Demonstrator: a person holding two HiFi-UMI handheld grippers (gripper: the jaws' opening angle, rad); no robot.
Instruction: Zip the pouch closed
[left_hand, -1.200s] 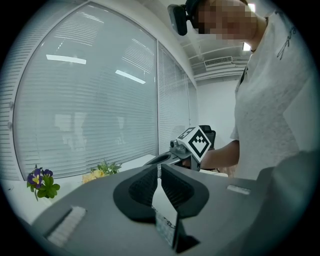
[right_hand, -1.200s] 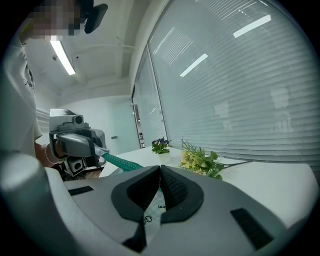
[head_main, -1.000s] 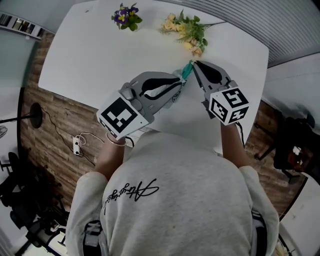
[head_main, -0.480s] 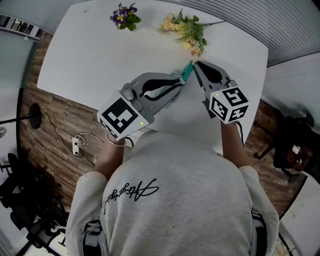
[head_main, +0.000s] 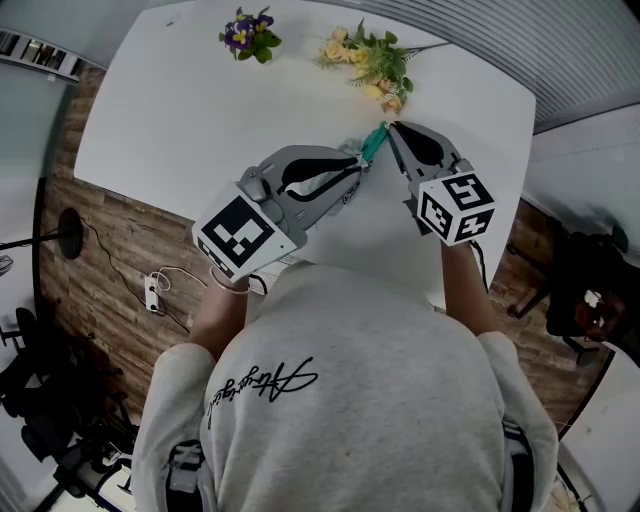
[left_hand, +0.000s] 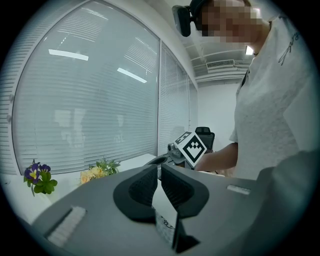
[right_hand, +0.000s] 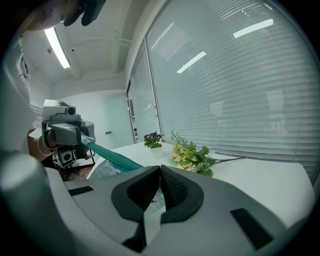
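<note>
My worry is slipping. The left gripper (left_hand: 159, 169) is clenched on only a thin pale edge of the small pale pouch with a teal zipper (right_hand: 113, 156). A hard pull along the zipper could drag that edge out, or loose fabric could jam in the teeth. The right gripper (right_hand: 159, 172) is clamped on the zipper end, but I cannot tell if the pull itself sits between the pads. The pouch hangs between both tips above the white surface (head_main: 190, 110), near the yellow flower bunch (head_main: 378, 68), which a long stroke may hit. Both grippers point slightly downward, their tips converging.
</note>
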